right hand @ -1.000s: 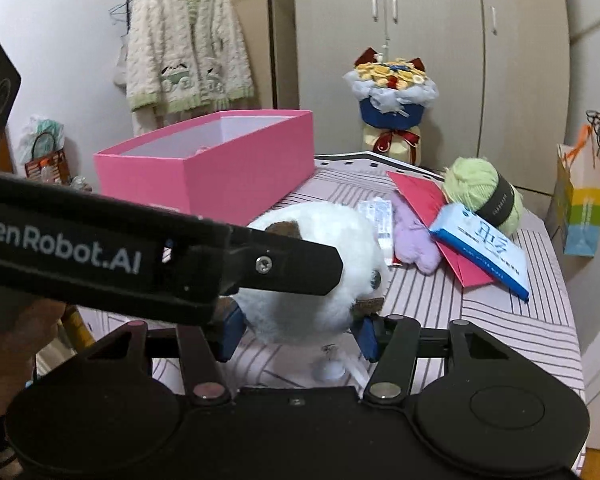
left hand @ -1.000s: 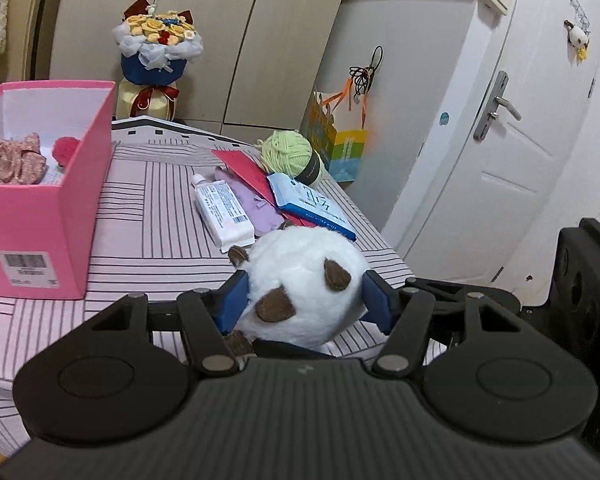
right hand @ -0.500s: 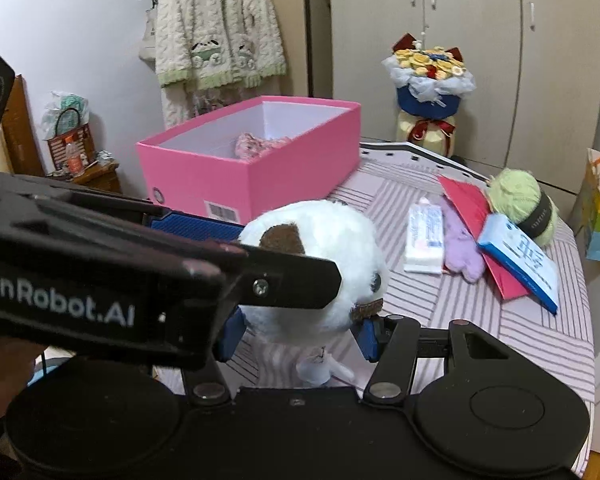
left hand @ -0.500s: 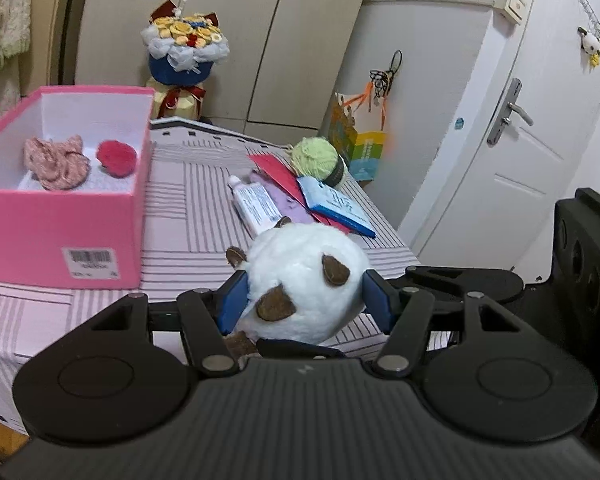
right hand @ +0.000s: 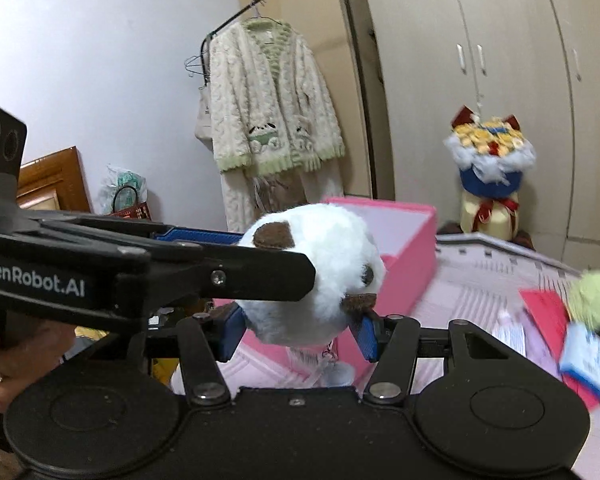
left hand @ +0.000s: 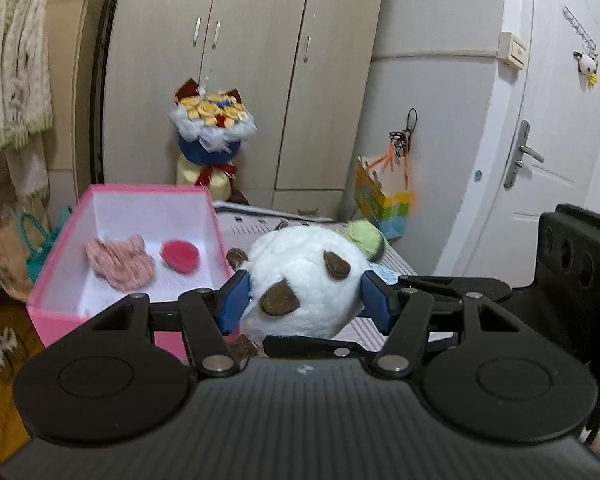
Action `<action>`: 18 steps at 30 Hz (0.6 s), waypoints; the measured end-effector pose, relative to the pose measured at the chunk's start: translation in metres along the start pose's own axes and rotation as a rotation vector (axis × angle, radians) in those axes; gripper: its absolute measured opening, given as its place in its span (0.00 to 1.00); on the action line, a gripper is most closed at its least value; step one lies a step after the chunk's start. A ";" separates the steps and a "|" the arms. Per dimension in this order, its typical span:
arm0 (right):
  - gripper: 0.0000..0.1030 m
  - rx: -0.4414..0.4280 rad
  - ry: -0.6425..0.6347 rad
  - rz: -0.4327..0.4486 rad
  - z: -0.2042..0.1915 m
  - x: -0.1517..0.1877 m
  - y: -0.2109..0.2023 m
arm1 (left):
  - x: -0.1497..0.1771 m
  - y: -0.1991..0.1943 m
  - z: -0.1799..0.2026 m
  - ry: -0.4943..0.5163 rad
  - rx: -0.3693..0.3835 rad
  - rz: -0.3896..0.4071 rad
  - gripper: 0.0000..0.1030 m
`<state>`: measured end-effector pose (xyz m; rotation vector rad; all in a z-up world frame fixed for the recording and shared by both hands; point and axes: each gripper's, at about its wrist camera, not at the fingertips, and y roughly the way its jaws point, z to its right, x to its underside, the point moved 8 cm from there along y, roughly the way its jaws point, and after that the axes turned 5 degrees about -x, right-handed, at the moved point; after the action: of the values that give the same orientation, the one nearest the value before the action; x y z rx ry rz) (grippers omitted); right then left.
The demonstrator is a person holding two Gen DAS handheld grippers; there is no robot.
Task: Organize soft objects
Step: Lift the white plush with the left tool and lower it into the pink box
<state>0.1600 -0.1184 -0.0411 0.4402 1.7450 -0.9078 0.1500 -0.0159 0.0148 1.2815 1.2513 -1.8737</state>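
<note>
A white plush toy (left hand: 306,280) with brown patches was held in the air, clamped from two sides by the left gripper (left hand: 305,300) and the right gripper (right hand: 300,330), blue pads pressed into its fur. It was carried just right of the pink box (left hand: 60,300), where two soft items were seen lying.
</note>
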 end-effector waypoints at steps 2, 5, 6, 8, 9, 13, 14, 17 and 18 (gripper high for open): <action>0.59 0.007 -0.024 -0.002 0.002 -0.012 0.015 | -0.011 0.008 -0.012 0.017 -0.002 0.005 0.58; 0.59 0.000 -0.025 -0.014 0.009 -0.030 0.041 | -0.027 0.022 -0.033 0.024 -0.016 0.004 0.58; 0.59 -0.004 -0.020 -0.015 0.012 -0.034 0.048 | -0.032 0.027 -0.041 0.016 -0.020 0.004 0.58; 0.60 -0.010 -0.020 -0.022 0.018 -0.042 0.064 | -0.041 0.038 -0.057 -0.005 -0.026 -0.007 0.58; 0.61 -0.018 -0.010 -0.020 0.020 -0.045 0.072 | -0.044 0.044 -0.065 -0.030 -0.028 -0.012 0.58; 0.61 -0.026 -0.002 -0.037 0.027 -0.046 0.107 | -0.048 0.069 -0.098 -0.088 -0.041 -0.040 0.58; 0.61 -0.022 -0.014 -0.053 0.028 -0.045 0.117 | -0.046 0.075 -0.105 -0.095 -0.042 -0.050 0.58; 0.61 -0.038 -0.010 -0.131 0.034 -0.040 0.145 | -0.036 0.095 -0.125 -0.148 -0.062 -0.102 0.58; 0.61 -0.042 -0.010 -0.166 0.036 -0.037 0.154 | -0.032 0.103 -0.130 -0.163 -0.068 -0.128 0.58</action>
<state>0.3008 -0.0419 -0.0670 0.2660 1.8084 -0.9858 0.3003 0.0562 -0.0110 1.0127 1.3235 -1.9634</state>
